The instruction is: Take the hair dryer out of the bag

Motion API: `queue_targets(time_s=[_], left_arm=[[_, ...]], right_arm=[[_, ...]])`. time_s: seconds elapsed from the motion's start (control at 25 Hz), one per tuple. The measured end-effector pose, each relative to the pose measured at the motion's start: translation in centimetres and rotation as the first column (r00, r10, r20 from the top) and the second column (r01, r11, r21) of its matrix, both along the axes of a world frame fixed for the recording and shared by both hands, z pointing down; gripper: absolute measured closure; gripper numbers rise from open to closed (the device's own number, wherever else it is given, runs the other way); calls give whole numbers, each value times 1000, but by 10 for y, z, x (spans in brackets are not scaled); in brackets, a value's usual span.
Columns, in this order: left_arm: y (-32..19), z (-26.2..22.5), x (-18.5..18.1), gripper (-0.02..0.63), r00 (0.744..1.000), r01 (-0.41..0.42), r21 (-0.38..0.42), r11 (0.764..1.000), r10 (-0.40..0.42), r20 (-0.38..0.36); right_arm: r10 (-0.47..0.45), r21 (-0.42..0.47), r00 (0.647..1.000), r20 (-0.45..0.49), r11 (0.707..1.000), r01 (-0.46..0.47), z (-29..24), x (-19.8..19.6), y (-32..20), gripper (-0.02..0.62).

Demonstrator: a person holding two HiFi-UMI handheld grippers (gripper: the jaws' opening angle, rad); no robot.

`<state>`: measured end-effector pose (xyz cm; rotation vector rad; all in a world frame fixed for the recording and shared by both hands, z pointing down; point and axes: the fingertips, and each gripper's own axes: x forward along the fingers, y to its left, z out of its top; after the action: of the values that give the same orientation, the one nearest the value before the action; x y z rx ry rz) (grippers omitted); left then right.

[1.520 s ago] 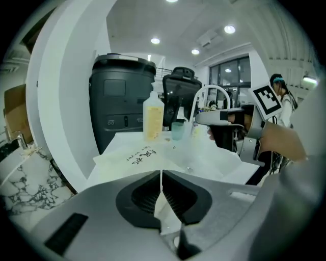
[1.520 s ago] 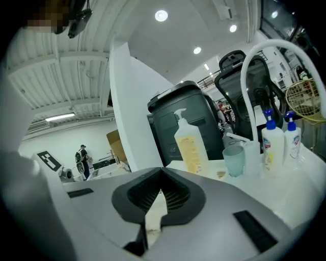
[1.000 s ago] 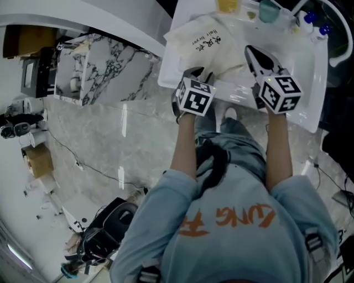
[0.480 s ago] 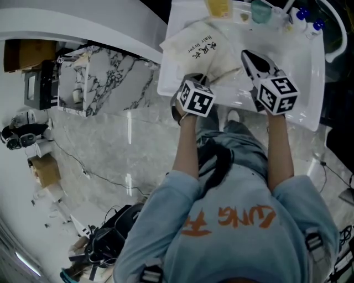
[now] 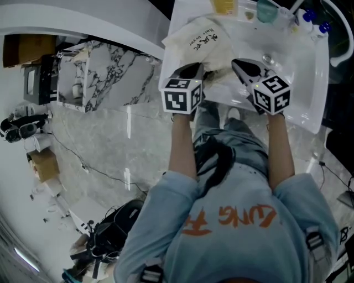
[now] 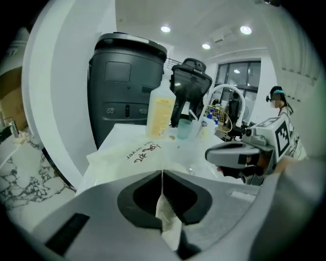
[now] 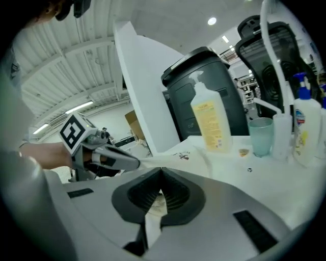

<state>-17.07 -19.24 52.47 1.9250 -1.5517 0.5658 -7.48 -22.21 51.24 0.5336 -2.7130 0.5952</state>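
Note:
A cream cloth bag with dark print lies on the white table; the hair dryer is not visible. My left gripper is at the bag's near edge. Its jaws have just been closing, and in the left gripper view a strip of the bag's cloth is pinched between them. My right gripper holds the same edge a little to the right. In the right gripper view it is shut on cloth, with the bag stretched between both grippers.
A yellow bottle, a teal cup and blue-capped bottles stand along the table's far side. A dark grey bin rises behind the table. A marble block sits left of it on the floor.
The left gripper has moved up onto the bag's near edge and shut on the cloth. The right gripper has shifted left toward it, and the bag's edge has bunched between them.

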Motion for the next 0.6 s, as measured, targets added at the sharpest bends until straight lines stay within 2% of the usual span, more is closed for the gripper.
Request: queue_targets(time_s=[0.16,0.32,0.4,0.44,0.52,0.6], left_arm=[[-3,-4,-2,598,999,18,26,1000,-17,-32],[-8,-10,-5,598,999,18,47,999,-16,-49],[-9,-12,-6,598,999,17,54,998,-14,-51],[-9,-12,-6,598,998,17,59,998,-14,-56],[-10,-14,-6,598,998,18,66,998,-14,-66],[-11,-16,-6,598,998,15,72,997,-10,-69]], right_arm=[[-206,-63,977,-51,977,203,13,-23,34,597],[-327,-137,939,-110,940,311,39,-37,59,596],[-334,-152,932,-137,937,313,51,-43,62,594],[-328,-164,934,-142,938,304,56,-46,61,563],[-309,-194,940,-145,941,279,63,-52,58,451],[-268,-210,953,-141,949,235,67,-59,52,406]])
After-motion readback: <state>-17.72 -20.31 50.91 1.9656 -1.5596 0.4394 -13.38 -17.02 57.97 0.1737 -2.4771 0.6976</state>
